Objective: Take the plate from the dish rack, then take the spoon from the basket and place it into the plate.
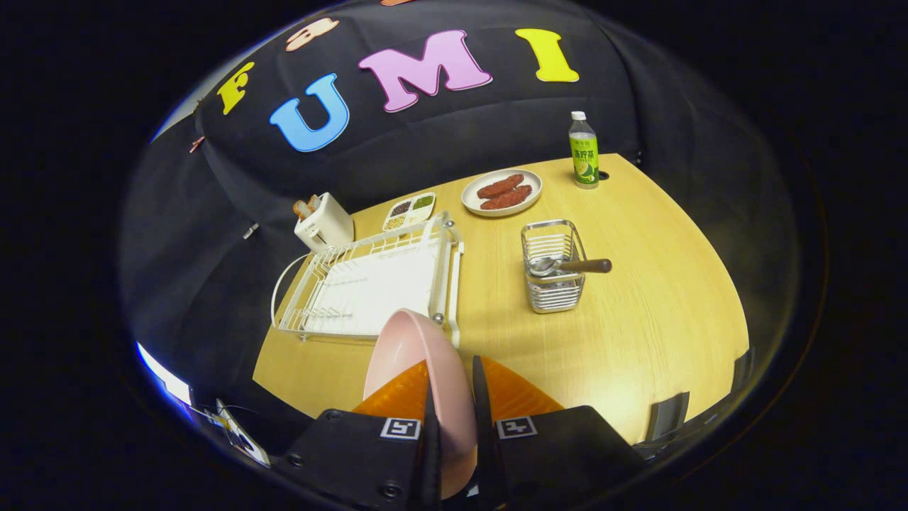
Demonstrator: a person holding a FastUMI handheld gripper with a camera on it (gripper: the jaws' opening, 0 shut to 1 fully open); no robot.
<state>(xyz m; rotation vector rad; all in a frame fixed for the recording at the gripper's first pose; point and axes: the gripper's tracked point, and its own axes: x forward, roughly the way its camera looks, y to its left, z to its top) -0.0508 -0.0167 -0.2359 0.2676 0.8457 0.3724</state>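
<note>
A pink plate [425, 362] stands on edge between my two orange fingers [511, 394], and my gripper [454, 387] is shut on its rim. It hangs above the wooden table [638, 333], just in front of the white dish rack [369, 284], which holds nothing. Beyond the fingers to the right stands a wire basket [555, 266]. A spoon [567, 266] with a brown handle lies across the basket's top, its bowl inside and its handle poking out to the right.
Behind the basket sits a white plate of sausages [502, 192], and a green bottle [584, 151] stands at the table's far edge. A white toaster [323, 222] and a small divided tray [410, 211] stand behind the rack.
</note>
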